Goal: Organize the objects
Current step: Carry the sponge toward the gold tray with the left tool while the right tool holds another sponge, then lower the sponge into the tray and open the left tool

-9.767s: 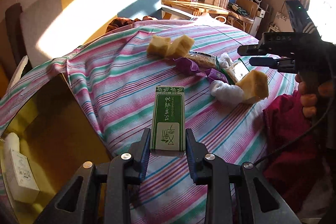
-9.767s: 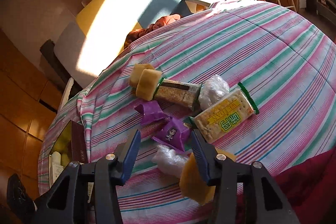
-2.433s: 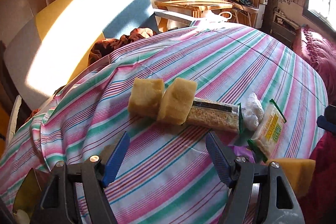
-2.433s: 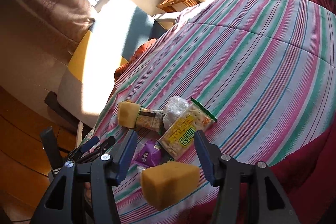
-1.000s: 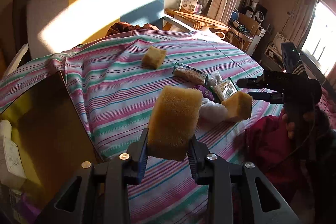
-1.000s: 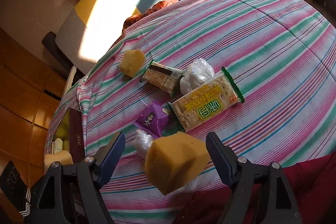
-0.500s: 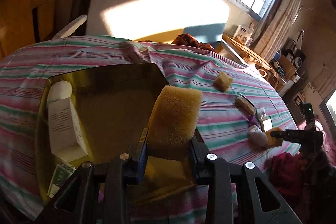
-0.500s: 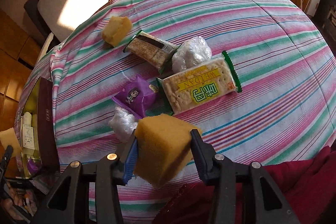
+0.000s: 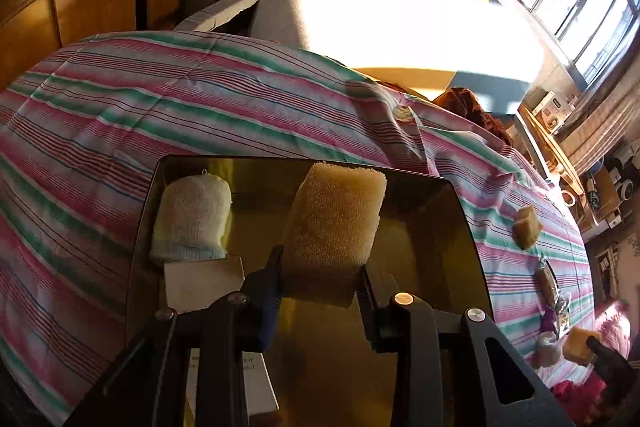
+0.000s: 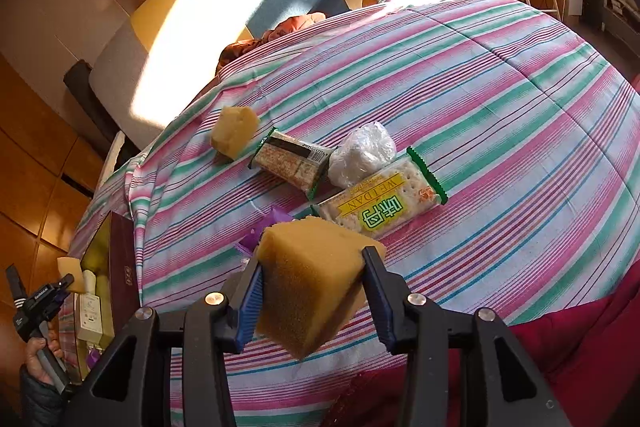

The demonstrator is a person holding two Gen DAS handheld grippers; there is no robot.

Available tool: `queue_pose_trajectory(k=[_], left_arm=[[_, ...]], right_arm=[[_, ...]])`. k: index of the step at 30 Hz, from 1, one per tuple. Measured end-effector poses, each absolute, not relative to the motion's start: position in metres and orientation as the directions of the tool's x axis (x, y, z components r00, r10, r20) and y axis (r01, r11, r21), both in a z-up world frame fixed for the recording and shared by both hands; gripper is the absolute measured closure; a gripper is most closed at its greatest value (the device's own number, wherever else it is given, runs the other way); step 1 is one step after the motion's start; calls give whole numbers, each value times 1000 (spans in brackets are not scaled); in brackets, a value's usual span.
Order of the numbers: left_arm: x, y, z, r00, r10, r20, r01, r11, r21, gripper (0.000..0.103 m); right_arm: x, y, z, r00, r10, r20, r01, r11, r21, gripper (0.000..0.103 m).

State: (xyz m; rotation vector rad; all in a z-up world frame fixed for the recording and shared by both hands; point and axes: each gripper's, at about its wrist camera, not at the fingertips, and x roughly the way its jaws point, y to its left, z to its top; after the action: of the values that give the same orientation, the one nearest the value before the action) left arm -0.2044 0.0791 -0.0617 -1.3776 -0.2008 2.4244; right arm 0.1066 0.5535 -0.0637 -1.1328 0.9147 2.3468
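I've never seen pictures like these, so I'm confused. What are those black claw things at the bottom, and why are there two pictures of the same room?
The claws are grabbers, and a person holds one in each hand. Each grabber has a small camera looking out along its two fingers, so you get one picture per hand.

In the left hand's picture, the left gripper is shut on a yellow sponge, above an open box. A rolled white cloth and a white carton already lie inside it.

In the right hand's picture, the right gripper has just closed on another sponge. Behind it, on the striped bedcover, lie a cracker packet, a snack bar, a crumpled plastic bag, a purple wrapper and a third sponge.
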Motion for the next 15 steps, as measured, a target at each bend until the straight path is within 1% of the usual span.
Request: queue_pose_trajectory(k=[4,7,10,13,15], left_arm=[[-228,84,-80,-440,319,-839,-187,-947,-262,69],[-236,84,-91,-427,295,-855,-159,-955,-250,67],[-240,80,-98,-436,233,-869,-117,-972,-202,60],[-239,74,-99,-445,224,-867,-110,-975,-196,50],[-234,70,-97,-454,238,-859,-119,-971,-207,49]], right_arm=[[109,556,-63,-615,51,-787,-576,-711,404,56],[110,557,-63,-618,51,-785,-576,-708,407,56],[110,557,-63,-619,53,-784,-577,-708,408,56],[111,558,-63,-624,59,-779,-581,-703,411,56],[112,558,-62,-626,64,-777,-583,-700,412,56]])
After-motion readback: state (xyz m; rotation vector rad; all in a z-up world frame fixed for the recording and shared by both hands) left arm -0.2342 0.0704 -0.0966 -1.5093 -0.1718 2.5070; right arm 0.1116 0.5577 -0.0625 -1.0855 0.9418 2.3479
